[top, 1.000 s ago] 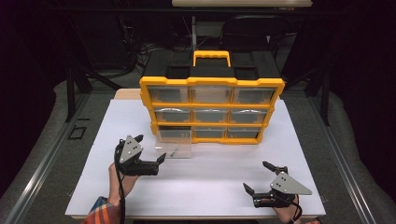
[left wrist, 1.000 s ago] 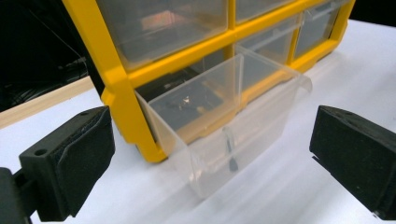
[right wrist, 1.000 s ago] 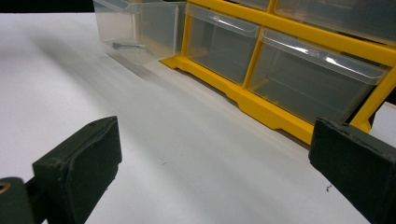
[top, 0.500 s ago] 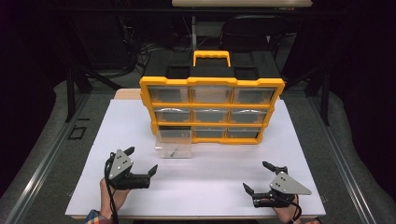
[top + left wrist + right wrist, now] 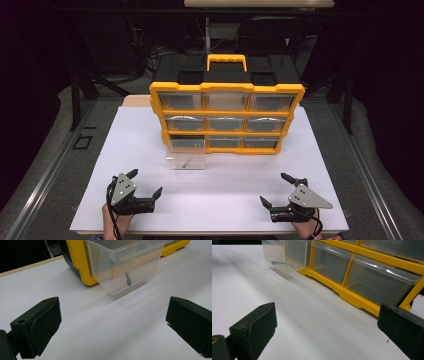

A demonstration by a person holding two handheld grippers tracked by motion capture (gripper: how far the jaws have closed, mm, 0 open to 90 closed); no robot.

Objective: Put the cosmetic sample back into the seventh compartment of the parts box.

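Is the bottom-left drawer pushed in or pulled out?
Pulled out: the clear drawer juts forward of the yellow organizer onto the white table, a small dark part inside.

One organiser (image 5: 227, 95), with nine clear drawers in three rows of three; one drawer (image 5: 186, 154) pulled out toward the left gripper (image 5: 145, 190), holding one small dark screw (image 5: 128, 278). Two grippers, left and right (image 5: 281, 194), both spread wide.
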